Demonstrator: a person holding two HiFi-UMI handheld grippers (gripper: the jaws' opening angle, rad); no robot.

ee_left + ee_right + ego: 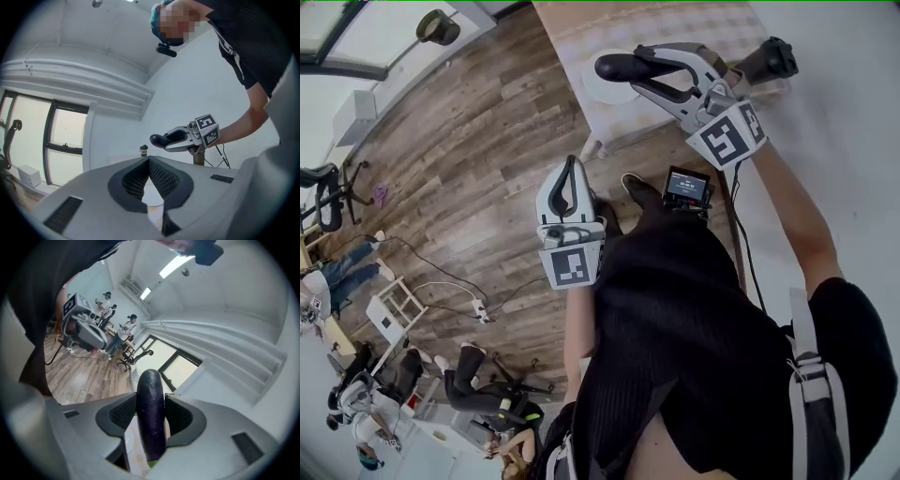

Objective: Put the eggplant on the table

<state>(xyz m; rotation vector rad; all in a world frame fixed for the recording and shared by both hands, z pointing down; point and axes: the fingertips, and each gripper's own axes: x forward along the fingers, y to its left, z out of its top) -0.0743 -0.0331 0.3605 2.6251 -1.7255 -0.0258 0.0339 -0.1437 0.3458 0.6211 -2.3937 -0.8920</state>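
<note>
Plainly, the eggplant point(617, 67) is not on the tabletop point(675, 28) yet: the right claw point(649, 71) holds it in the air, above the near left part of that pale surface. In the right gripper view the dark purple body stands lengthwise between the two mesh pads, both pressed against its sides, with its rounded end sticking out past the tips. Just beneath it in the head view lies a white round thing point(602, 94), perhaps a plate, at the tabletop's near edge. A dark object point(773, 56) stands at the tabletop's right side, well apart from the eggplant. The left gripper view shows a small dark jar point(144, 150) on the same surface, beyond the claws.

The left claw point(572, 167) hangs lower and nearer the person, over the wooden floor point(487, 141), its jaws brought together at the tips with nothing between them. A small device with a lit screen point(686, 187) sits between the two arms, close to the person's dark shirt, with a cable running down from it.

Further off, cables point(441, 272) trail across the floor. Seated people point(342, 272) and office chairs point(328, 192) line the room's far side, clear of the tabletop.
</note>
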